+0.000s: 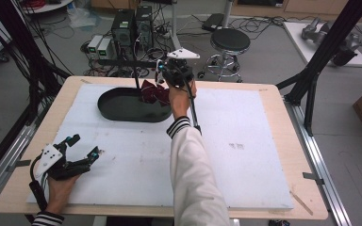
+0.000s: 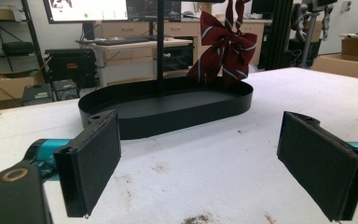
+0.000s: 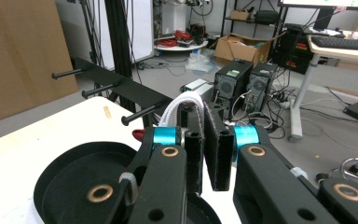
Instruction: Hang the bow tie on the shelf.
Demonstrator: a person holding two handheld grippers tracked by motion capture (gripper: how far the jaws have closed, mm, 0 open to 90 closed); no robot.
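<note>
A dark red bow tie (image 1: 152,93) with pale stripes hangs over the far right end of a black oval tray (image 1: 118,110). My right gripper (image 1: 169,75) is above it. In the right gripper view my right gripper (image 3: 204,140) is shut on the tie's white cord loop (image 3: 182,105), close to a black bar with pegs (image 3: 121,88). A black post (image 2: 160,46) rises from the tray (image 2: 168,116), and the bow tie (image 2: 223,46) dangles to its right. My left gripper (image 1: 86,145) lies on the white board at the near left, open and with nothing between its pads (image 2: 95,163).
A white board (image 1: 245,155) covers the wooden table. Behind the table stand computer towers (image 1: 132,28), a round stool (image 1: 229,42) and loose cables on the floor. Black frame posts (image 1: 320,56) rise at the right and left sides.
</note>
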